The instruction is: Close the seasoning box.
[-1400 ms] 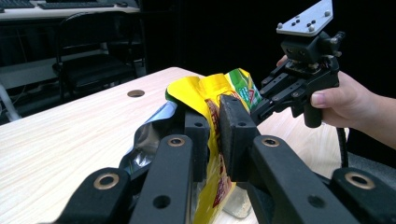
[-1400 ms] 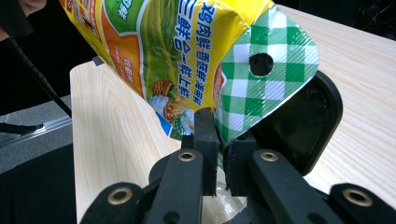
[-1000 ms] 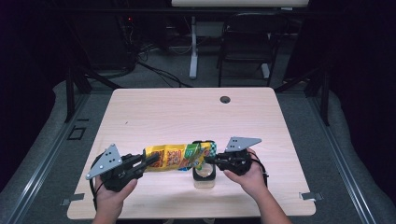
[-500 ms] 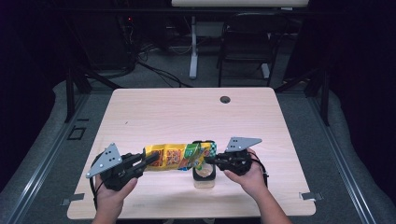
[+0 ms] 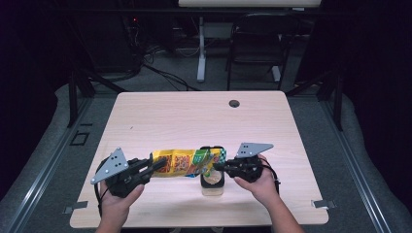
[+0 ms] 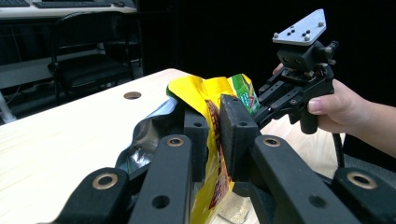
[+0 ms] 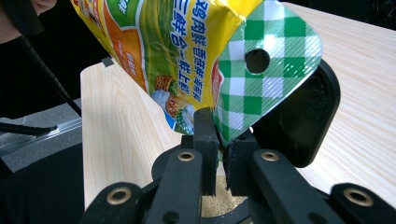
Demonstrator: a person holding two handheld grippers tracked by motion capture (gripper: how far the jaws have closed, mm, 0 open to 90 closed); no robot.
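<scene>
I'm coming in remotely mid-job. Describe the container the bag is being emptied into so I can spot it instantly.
On the light wooden table, look at the near edge, between the person's two hands. A yellow seasoning bag is stretched level there, and right under its green-checked end stands a small clear jar with pale granules inside. Its open black flip lid marks it out.

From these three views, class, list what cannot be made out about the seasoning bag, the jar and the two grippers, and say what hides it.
- High view: the jar's mouth is covered by the seasoning bag; any pouring is too small to tell.
- Right gripper view: the right gripper clamps the bag's checked corner; its arms cover most of the jar, and the frame cuts off the print.
- Left gripper view: the left gripper blocks the bag's lower half.
</scene>
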